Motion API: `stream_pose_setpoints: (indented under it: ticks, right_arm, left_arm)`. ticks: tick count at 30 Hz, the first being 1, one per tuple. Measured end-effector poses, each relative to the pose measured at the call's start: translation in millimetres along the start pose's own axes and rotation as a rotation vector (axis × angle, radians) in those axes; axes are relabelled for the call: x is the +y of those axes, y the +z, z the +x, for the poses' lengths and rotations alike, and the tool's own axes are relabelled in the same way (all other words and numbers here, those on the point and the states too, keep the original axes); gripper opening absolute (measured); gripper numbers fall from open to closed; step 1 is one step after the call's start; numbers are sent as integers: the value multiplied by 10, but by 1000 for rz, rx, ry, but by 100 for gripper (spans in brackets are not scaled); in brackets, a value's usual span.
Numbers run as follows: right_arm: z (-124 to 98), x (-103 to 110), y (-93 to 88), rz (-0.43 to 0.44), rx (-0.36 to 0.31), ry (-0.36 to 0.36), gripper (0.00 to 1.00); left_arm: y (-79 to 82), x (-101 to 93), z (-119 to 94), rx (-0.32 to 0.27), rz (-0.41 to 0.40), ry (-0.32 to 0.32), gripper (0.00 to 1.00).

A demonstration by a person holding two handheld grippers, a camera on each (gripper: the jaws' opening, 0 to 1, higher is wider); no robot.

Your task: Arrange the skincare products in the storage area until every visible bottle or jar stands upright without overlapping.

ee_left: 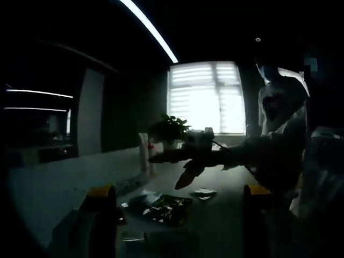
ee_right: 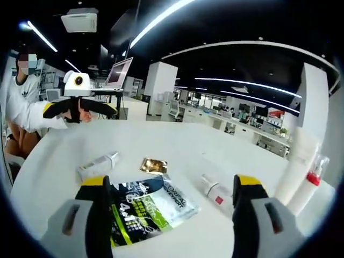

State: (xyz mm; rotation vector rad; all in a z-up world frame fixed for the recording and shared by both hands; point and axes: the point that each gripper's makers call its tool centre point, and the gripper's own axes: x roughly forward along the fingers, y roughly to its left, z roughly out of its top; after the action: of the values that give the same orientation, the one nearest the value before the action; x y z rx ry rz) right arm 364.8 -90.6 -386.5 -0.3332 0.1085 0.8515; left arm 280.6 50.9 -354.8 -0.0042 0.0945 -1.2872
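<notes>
Both tongs, left [ee_left: 177,196] and right [ee_right: 169,185], gape wide and empty above the white surface [ee_right: 177,142], where two tubes [ee_right: 98,163] [ee_right: 214,191] and a sachet pack [ee_right: 148,207] lie flat.

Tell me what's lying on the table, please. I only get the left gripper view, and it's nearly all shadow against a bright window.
Observer: In the right gripper view, a dark packet with green print lies flat on the white table.
Operator: Are there any bottles?
Observer: Yes, a small bottle with a red label lies on its side, to the right of the packet in that view.
Operator: Is anything standing up?
Observer: Tall white tubes stand upright near the table's right edge in that view.
</notes>
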Motion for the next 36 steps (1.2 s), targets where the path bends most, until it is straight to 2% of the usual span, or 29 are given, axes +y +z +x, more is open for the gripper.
stream_pose_setpoints:
  ticks: [10, 17, 23, 28, 36]
  right_arm:
    - [142, -121, -64, -3, 46, 17, 81]
    - [200, -288, -112, -10, 66, 20, 81]
    - [178, -324, -138, -21, 82, 14, 80]
    - [204, -374, -175, -52, 129, 27, 72]
    - [261, -431, -173, -74, 160, 43, 71]
  left_arm:
    - [-29, 3, -35, 2, -8, 2, 100]
    - [-61, -30, -48, 7, -7, -4, 100]
    - [-56, -57, -48, 3, -13, -10, 100]
    - [-40, -79, -47, 1, -8, -10, 100]
    - [-53, -74, -63, 1, -9, -8, 100]
